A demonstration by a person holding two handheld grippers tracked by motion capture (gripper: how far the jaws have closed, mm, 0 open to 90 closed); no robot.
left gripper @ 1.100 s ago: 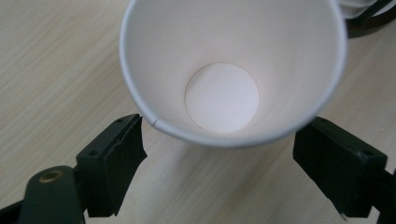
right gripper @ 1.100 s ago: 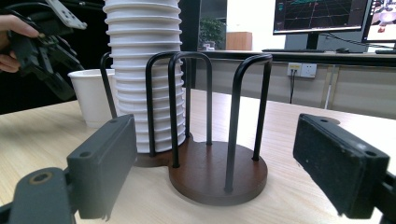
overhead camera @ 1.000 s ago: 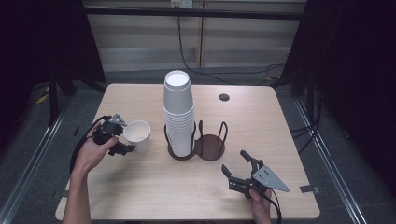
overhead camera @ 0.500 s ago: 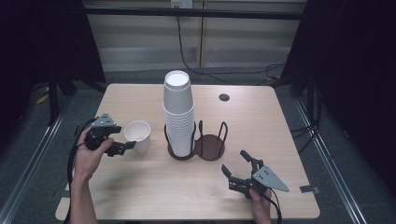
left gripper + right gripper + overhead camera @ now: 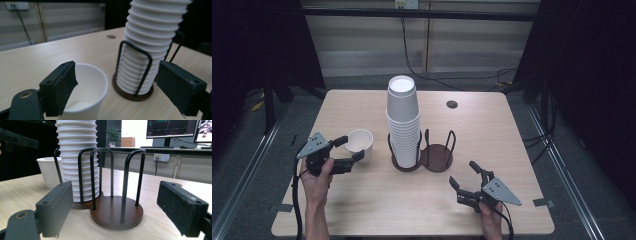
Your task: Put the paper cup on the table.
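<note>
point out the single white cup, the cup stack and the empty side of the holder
single white cup [image 5: 360,143], high view, on its side wall
cup stack [image 5: 403,120], high view, mid stack
empty side of the holder [image 5: 117,213], right gripper view, on its brown base

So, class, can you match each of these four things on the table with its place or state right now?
1. single cup
2. cup stack
3. holder's right ring
4. right gripper

A. empty
B. seated in the left ring
C. jaws open, near the front edge of the table
D. standing upright, left of both rings

Pairs: 1-D, 2-B, 3-A, 4-C
</note>
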